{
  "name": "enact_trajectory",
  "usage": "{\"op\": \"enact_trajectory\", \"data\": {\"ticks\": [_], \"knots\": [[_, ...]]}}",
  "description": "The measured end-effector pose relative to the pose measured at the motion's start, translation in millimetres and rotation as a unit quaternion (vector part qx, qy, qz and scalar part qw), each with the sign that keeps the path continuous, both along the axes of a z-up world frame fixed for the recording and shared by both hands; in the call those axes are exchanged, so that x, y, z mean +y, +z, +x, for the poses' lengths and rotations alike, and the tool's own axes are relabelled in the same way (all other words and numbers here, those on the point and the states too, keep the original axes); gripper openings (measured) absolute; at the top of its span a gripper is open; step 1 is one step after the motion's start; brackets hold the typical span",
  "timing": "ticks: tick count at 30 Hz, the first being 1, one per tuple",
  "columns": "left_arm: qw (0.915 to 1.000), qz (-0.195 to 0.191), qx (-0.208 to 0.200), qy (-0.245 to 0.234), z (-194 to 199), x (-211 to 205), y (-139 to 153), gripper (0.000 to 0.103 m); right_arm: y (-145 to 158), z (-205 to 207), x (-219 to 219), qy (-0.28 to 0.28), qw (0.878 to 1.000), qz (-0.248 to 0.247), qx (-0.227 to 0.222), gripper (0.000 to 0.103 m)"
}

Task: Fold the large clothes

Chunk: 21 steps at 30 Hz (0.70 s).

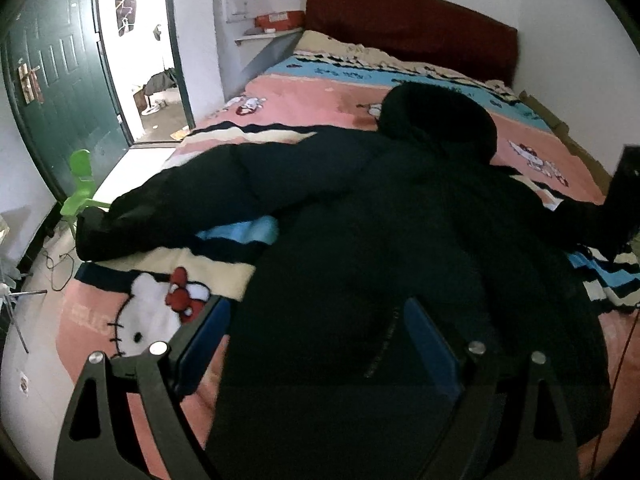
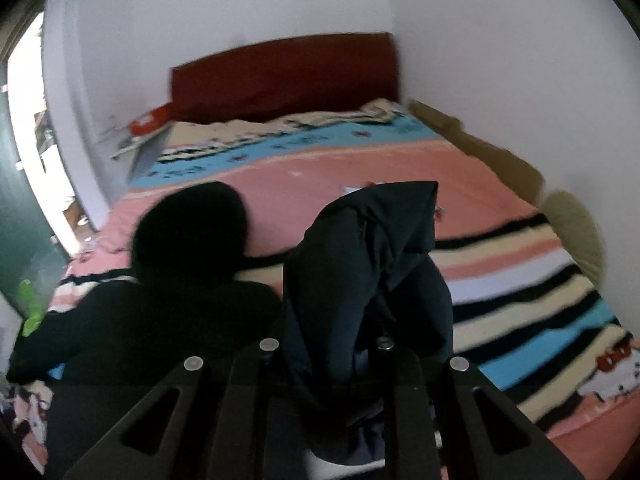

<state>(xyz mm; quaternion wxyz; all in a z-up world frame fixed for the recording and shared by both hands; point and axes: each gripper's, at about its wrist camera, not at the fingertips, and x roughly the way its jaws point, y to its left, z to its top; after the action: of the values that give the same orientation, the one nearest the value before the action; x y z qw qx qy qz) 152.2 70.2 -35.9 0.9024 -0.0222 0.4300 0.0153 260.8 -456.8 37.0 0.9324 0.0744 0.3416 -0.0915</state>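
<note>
A large black hooded jacket (image 1: 400, 216) lies flat on the bed, hood (image 1: 440, 116) toward the headboard. Its left sleeve (image 1: 208, 188) stretches out to the bed's left edge. My left gripper (image 1: 316, 340) is open and hovers over the jacket's lower body, with its blue pads (image 1: 430, 348) apart. My right gripper (image 2: 328, 344) is shut on the jacket's right sleeve (image 2: 372, 256) and holds it lifted off the bed, with the cuff standing up in front of the camera. The jacket body (image 2: 160, 320) and hood (image 2: 192, 224) lie to its left.
The bed has a pink, blue and striped cartoon blanket (image 1: 152, 320) and a dark red headboard (image 1: 408, 24). A wall runs along the bed's right side (image 2: 520, 80). A green chair (image 1: 80, 192) and an open green door (image 1: 60, 88) are on the left.
</note>
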Motion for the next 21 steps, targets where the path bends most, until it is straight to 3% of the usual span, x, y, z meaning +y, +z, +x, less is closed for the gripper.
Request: {"op": "enact_trajectory", "data": {"ticks": [6,12,21], "knots": [[0.9997,-0.015,-0.007,0.016,0,33,0,0.089,20,35,90,0.075,0.997,0.004,-0.015,0.015],[0.9992,-0.019,-0.01,0.034,5,65,-6,0.089,13,60,184,0.154,0.988,0.013,-0.014,0.015],[0.9987,-0.016,0.002,0.048,15,98,-24,0.089,-57,95,307,0.222,0.974,0.015,0.047,0.015]]}}
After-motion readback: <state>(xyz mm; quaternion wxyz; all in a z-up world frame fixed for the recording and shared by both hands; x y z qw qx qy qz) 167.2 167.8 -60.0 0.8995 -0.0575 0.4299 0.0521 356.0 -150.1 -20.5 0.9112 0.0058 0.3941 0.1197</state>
